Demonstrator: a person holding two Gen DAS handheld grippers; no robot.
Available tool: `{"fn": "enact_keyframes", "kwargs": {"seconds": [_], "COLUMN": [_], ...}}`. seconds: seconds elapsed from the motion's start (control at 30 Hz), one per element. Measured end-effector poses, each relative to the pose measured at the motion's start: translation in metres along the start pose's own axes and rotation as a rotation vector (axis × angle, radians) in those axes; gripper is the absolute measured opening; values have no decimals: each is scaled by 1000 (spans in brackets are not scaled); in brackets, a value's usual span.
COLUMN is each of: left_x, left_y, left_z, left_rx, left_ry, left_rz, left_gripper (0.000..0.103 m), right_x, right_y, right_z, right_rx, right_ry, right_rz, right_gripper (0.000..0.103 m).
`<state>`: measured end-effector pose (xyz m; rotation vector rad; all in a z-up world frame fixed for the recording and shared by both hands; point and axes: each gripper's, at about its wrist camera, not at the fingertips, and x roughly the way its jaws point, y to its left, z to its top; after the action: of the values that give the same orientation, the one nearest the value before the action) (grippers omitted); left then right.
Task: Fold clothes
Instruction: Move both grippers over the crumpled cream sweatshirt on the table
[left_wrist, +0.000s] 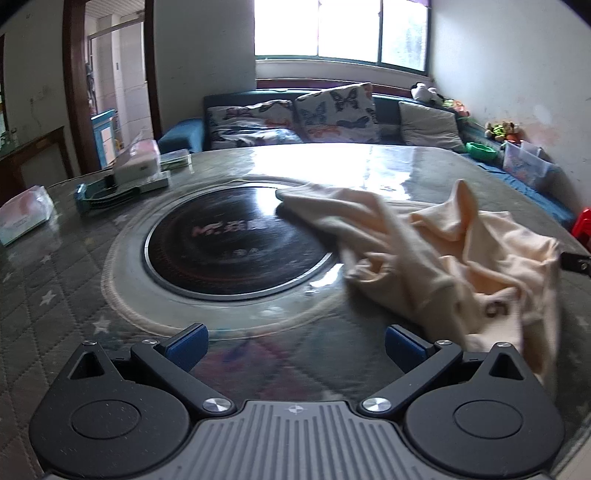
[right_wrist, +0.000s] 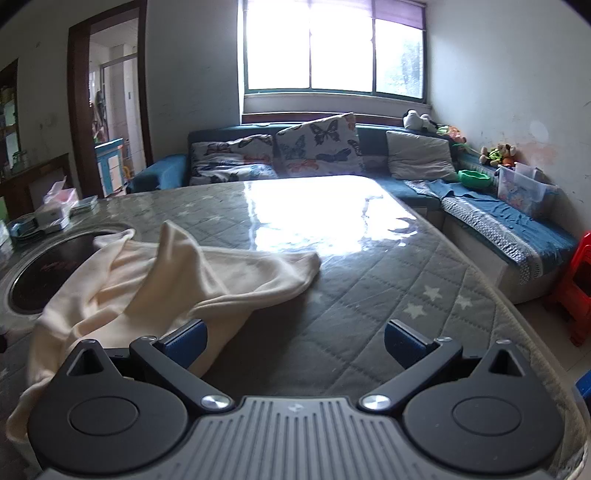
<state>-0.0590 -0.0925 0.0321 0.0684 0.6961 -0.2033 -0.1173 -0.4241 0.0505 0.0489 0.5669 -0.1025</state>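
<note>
You were at the very start of the fold: the cream garment (left_wrist: 443, 251) lay crumpled on the table (right_wrist: 388, 295), one edge draped over the round black hob (left_wrist: 236, 240) and the rest bunched just beside it. Your left gripper (left_wrist: 295, 343) and right gripper (right_wrist: 293, 341) both stood wide apart, holding nothing. The next move, as I judge it, called for pinching two corners away from the hob and spreading the cloth flat.
</note>
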Motion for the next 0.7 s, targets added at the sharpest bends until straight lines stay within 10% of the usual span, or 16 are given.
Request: {"fn": "enact_keyframes", "kwargs": {"seconds": [0.7], "left_x": [-11], "left_y": [-46], "left_z": [1], "left_rx": [49], "left_ry": [44], "left_rz": [-61], "left_gripper": [103], "right_x": [-29], "right_y": [20], "right_z": [-14], "right_rx": [43], "right_ry": [32], "right_rz": [127], "right_gripper": [103]}}
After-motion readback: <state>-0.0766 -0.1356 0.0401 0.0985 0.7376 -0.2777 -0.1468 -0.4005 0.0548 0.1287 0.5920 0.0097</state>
